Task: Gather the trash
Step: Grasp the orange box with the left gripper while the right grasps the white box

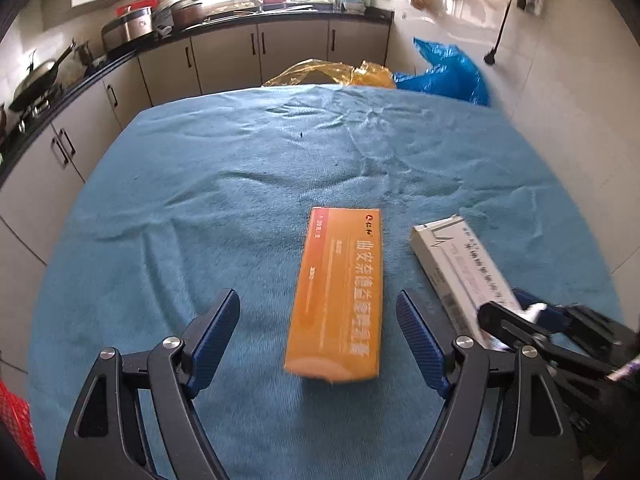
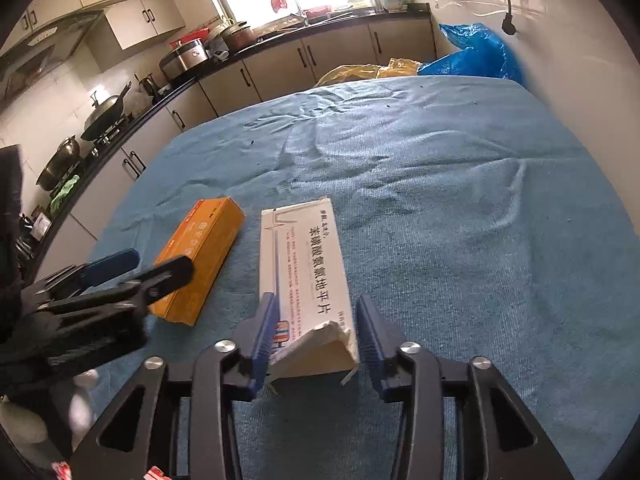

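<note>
An orange medicine box (image 1: 338, 296) lies lengthwise on the blue cloth (image 1: 200, 200). My left gripper (image 1: 317, 294) is open and straddles the box's near half, with clear gaps between both blue pads and its sides. A white medicine box (image 2: 308, 276) with a torn near end lies to its right. My right gripper (image 2: 316, 297) has this box between its pads. The left pad lies against one side and the right pad stands a sliver off the other. In the right wrist view the left gripper (image 2: 160, 262) hovers over the orange box (image 2: 200, 264).
A yellow plastic bag (image 1: 332, 74) and a blue plastic bag (image 1: 448, 72) sit beyond the table's far edge by the wall. Kitchen counters with pots and a wok (image 2: 104, 114) run along the left and back. A red basket (image 1: 12, 420) shows at lower left.
</note>
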The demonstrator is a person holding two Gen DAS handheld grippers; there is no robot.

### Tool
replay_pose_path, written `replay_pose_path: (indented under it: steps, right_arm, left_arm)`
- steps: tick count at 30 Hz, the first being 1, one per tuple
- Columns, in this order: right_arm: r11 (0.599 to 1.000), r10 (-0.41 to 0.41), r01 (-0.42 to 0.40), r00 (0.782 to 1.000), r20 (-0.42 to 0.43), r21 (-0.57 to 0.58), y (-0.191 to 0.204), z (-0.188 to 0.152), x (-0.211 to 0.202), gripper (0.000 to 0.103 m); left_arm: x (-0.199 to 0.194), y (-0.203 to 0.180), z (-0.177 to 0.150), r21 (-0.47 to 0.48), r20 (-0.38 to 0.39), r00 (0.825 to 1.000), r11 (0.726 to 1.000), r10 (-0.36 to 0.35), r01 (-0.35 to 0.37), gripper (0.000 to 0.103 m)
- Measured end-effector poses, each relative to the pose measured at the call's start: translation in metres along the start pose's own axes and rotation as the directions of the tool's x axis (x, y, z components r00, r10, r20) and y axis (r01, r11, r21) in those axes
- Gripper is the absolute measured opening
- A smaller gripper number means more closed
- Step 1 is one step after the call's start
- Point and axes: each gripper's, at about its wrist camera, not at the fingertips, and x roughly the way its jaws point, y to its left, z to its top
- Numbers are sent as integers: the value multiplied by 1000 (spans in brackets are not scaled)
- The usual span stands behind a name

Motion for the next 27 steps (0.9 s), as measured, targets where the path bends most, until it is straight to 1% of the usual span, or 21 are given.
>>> replay_pose_path:
  steps: [1, 3, 5, 9, 10, 11, 15, 16, 17, 18, 24, 27]
  right_arm:
    - [1000, -3, 3, 1000, 4, 0, -1, 0, 1, 54]
    - [1000, 8, -8, 1000, 8, -8, 0, 0, 1, 58]
    - [1000, 13, -13, 1000, 9, -25, 4, 0, 2, 66]
    - [997, -14, 14, 1000, 10, -78, 15, -1, 6, 74]
    - [996, -21, 22, 1000, 8, -90, 17, -1, 6, 76]
    - [995, -27, 27, 1000, 6, -99, 17, -2, 7, 77]
    - [988, -71, 70, 997, -2, -137, 25, -3, 10, 76]
    - [985, -88, 87, 996, 0, -147, 26, -4, 10, 69]
    - [981, -109, 108, 994, 3, -158, 29, -5, 9, 55]
    - [978, -123, 122, 992, 5, -167, 30, -6, 8, 55]
    - [986, -97, 97, 995, 10, -134, 30, -10, 2, 54]
    - [988, -89, 92, 995, 34, -120, 31, -11, -3, 54]
  left_arm:
    - [5, -2, 1, 12, -11, 1000, 1000, 2, -2, 79]
    - [13, -7, 0, 24, -37, 999, 1000, -3, 4, 79]
    - [19, -8, -3, 28, -63, 998, 1000, 4, -2, 79]
    - [12, -3, -10, 5, -60, 998, 1000, 3, -3, 47]
    - [8, -1, -12, -3, -65, 998, 1000, 4, -4, 44]
    - [2, 2, -16, -13, -65, 998, 1000, 11, -11, 44]
    - [-23, 10, -33, -13, -39, 999, 999, 31, -31, 43]
    - [-30, 12, -38, -17, -32, 999, 999, 29, -30, 43]
    - [-37, 14, -43, -24, -25, 999, 999, 24, -24, 43]
    - [-44, 17, -48, -34, -22, 1000, 999, 16, -17, 43]
    - [-73, 23, -78, -83, -4, 999, 996, -41, 41, 43]
    - [-85, 24, -94, -100, 14, 999, 994, -41, 43, 43]
